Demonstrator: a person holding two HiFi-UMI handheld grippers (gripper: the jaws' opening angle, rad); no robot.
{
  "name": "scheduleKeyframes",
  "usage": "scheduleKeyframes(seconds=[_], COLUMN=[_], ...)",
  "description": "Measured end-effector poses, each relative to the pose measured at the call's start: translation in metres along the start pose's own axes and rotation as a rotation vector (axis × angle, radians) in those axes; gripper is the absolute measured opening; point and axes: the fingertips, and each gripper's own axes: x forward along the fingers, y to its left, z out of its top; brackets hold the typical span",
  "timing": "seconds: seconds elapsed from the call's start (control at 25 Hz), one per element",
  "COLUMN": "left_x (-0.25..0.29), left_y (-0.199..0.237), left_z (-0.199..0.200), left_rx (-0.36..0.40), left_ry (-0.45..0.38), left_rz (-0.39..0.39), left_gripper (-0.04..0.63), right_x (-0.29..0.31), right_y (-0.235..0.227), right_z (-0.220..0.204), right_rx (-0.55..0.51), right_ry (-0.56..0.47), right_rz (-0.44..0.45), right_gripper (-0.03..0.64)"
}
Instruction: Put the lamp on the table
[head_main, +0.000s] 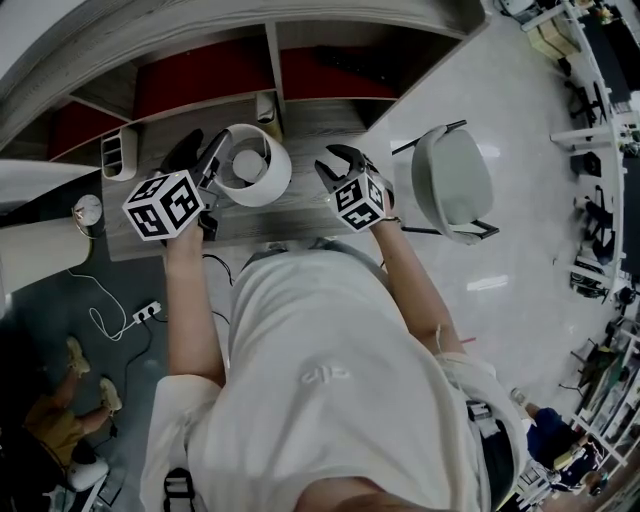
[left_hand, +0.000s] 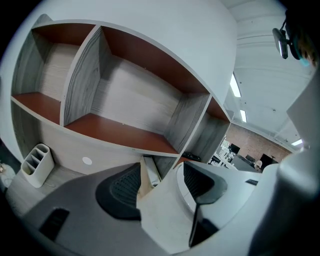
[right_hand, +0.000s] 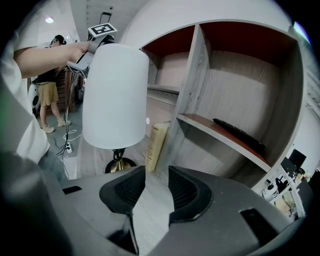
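Lamp (head_main: 256, 166): upright on table (head_main: 292, 214), base just beside book (right_hand: 156, 139).
L gripper (head_main: 222, 158): jaws wide apart, shade rim between, pads not pressing.
R gripper (right_hand: 156, 187): jaws part-open, empty, above table.

White lamp (head_main: 262, 170) stands on the desk (head_main: 300, 208), left tongs (head_main: 224, 158) at its shade rim, right tongs (head_main: 336, 160) nearby

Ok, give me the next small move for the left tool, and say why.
Probably draw the left tool straight back, off the lampshade. Its jaws stand apart with the shade's rim between them, not pressed on it, and the lamp's base already stands on the table with the lamp upright. Backing out level should avoid nudging the shade.
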Motion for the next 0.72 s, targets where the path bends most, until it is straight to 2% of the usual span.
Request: scheduleKeyframes(seconds=[0.28, 0.44, 0.6, 0.72], left_x=[-0.015, -0.031, -0.054, -0.072], left_y=[-0.001, -0.001, 0.008, 0.014], left_z=[0.01, 0.021, 0.028, 0.029], left_rx=[0.003, 0.017, 0.089, 0.128], left_ry=[-0.06, -0.148, -0.227, -0.261], left_rz=[-0.027, -0.033, 0.02, 0.055], left_gripper=[0.273, 0.171, 0.072, 0.03], right_x=[-0.013, -0.026, -0.036, -0.045], right_y=[-0.01, -0.021, -0.025, -0.025], right_z=[0.018, 0.04, 0.071, 0.091], right_rx=[0.026, 0.054, 0.124, 0.158], right_ry=[-0.048, -0.105, -0.198, -0.257], right_rz=[-0.027, -0.047, -0.03, -0.009], right_gripper=[0.144, 0.098, 0.059, 0.046])
